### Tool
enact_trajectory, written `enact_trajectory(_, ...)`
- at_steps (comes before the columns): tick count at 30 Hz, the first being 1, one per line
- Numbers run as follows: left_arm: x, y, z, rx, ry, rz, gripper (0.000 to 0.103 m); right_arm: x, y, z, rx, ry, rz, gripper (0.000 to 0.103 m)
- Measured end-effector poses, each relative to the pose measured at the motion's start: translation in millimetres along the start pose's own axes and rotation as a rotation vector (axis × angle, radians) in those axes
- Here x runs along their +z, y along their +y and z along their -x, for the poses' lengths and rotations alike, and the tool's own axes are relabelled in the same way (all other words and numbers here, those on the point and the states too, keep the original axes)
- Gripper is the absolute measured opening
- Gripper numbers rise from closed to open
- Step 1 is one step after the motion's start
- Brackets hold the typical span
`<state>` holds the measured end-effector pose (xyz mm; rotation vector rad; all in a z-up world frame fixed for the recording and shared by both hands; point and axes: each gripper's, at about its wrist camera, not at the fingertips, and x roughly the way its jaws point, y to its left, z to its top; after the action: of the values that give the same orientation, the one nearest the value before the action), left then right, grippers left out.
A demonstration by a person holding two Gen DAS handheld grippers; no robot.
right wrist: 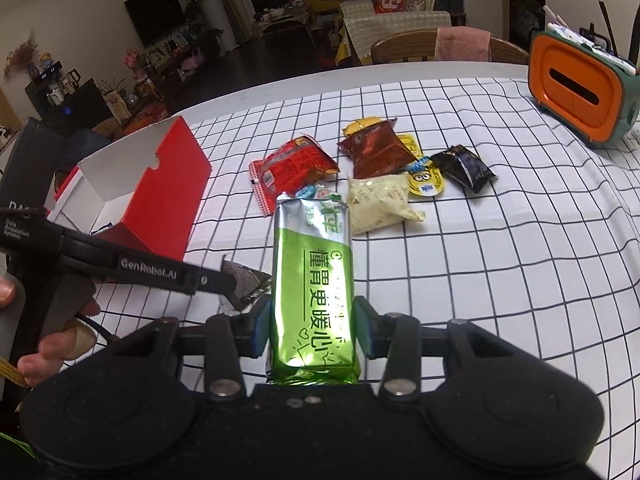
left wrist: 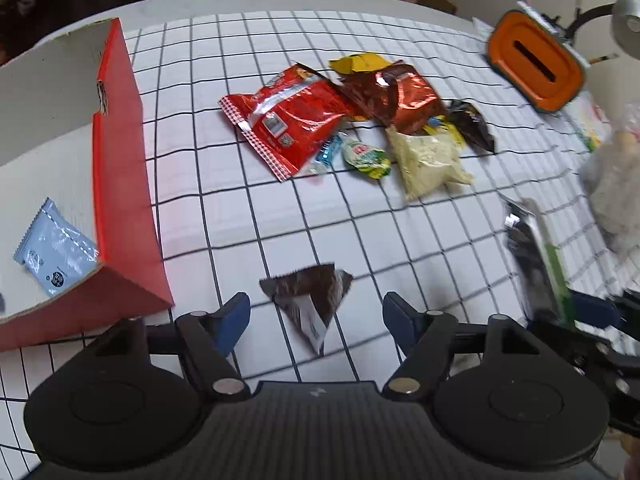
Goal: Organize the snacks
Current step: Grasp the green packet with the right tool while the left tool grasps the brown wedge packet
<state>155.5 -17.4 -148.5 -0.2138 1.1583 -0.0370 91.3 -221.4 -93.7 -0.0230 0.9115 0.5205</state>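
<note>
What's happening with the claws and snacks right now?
Left claw open over brown packet. Right claw shut on green packet. Red box unobstructed.

We see a round white table under a grid-checked cloth; at twelve o'clock stands a wooden chair, at ten o'clock a wall-mounted television.

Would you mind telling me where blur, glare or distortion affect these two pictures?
Left wrist view: the green packet at the right edge is smeared by motion blur, and the tablecloth grid bows from fisheye distortion. Right wrist view: sharp, with glare on the same packet's foil.
</note>
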Motion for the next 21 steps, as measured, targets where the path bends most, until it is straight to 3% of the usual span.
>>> enact_trajectory(6, 1.9, -13.8, -31.5, 0.101, 0.0, -0.003, 0.073, -3.3, -24.5, -3.1, 0.006, 0.023, 0.003, 0.042)
enact_trajectory(10, 0.5, -16.2, -42.6, 0.125, 0.012, 0.004, 0.072, -4.9, -35.7, -6.1, 0.019, 0.037, 0.017, 0.042)
enact_trajectory(21, -0.3, -17.7, -40.8, 0.16, -0.004, -0.005, 0.037, -3.6, -48.3, -12.8, 0.052, 0.047, 0.024, 0.042)
